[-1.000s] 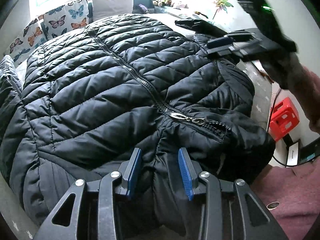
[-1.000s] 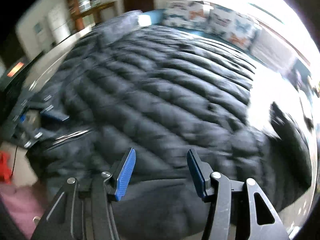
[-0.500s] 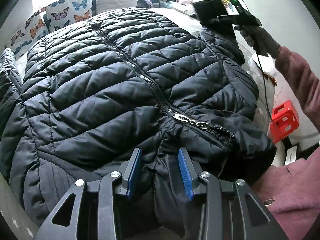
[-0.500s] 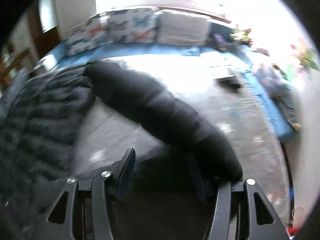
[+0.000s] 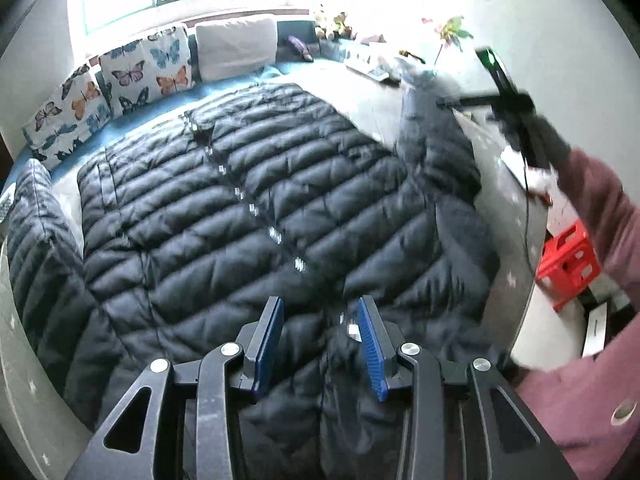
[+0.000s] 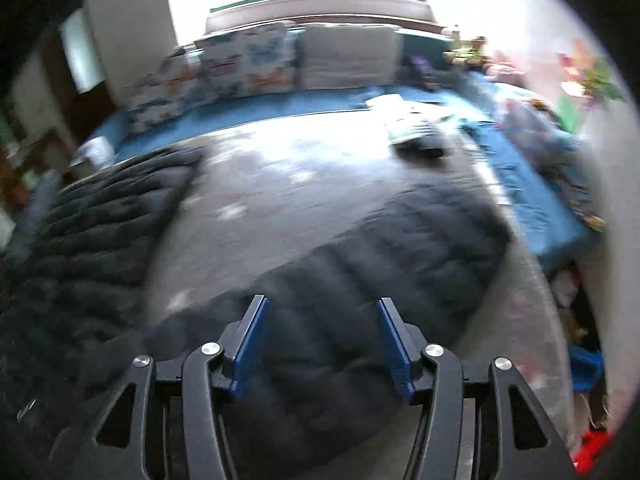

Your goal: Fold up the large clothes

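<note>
A black quilted puffer jacket (image 5: pixel 280 200) lies zipped and spread flat on a grey bed top (image 6: pixel 280 168). My left gripper (image 5: pixel 320 344) is at its near edge beside the zipper pull, shut on a bunched fold of the jacket between the blue pads. The jacket's right sleeve (image 5: pixel 436 148) stretches away on the right. My right gripper (image 5: pixel 448 102) hovers at that sleeve. In the right wrist view the sleeve (image 6: pixel 420 240) lies under and between the right gripper's (image 6: pixel 322 340) pads. Its jaws are opening and do not visibly press the fabric. The picture there is blurred.
Butterfly cushions (image 5: pixel 132 76) and a white cushion (image 5: pixel 236 52) line the far edge on a blue bench. Papers and small items (image 6: pixel 412 128) lie at the back right. A red crate (image 5: pixel 568 256) stands on the floor at right. A person's pink sleeve (image 5: pixel 600 200) reaches in from the right.
The left gripper has risen, so the jacket looks farther off with the zipper pull nearer the pads. The right gripper swung from over the jacket body to the right sleeve and its jaws widened.
</note>
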{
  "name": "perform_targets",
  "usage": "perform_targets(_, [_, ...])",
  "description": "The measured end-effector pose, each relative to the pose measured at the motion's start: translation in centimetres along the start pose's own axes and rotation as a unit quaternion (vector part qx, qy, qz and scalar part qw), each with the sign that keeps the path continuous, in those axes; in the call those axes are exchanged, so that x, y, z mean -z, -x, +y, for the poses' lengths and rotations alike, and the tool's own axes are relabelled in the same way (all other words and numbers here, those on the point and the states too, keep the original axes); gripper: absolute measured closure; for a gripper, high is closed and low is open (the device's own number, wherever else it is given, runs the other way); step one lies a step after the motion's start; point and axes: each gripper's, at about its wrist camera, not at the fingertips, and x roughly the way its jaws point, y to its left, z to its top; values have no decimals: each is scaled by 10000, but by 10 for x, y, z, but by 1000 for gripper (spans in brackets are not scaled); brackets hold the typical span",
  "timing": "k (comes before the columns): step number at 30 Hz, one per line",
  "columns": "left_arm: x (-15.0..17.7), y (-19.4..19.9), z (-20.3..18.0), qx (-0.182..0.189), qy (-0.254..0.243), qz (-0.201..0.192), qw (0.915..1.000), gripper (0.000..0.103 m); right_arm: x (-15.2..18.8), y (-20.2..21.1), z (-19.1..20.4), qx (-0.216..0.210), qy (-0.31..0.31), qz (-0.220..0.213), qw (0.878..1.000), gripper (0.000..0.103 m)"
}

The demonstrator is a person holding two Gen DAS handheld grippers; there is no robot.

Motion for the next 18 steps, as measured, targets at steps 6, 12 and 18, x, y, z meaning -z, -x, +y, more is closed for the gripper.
perform_targets(6, [-18,-28,-8,287,85,128,9995,61,28,-42,1,441,548,562,9959,33])
perform_targets(12, [-27,-54,-23,454,-126,378,9982,61,16,-15,-57,623,-357,137,9973,33])
perform_targets(18, [-48,-78,-39,643,-239,571,9960,61,15,-15,-122,671,-1566,59,9854,31])
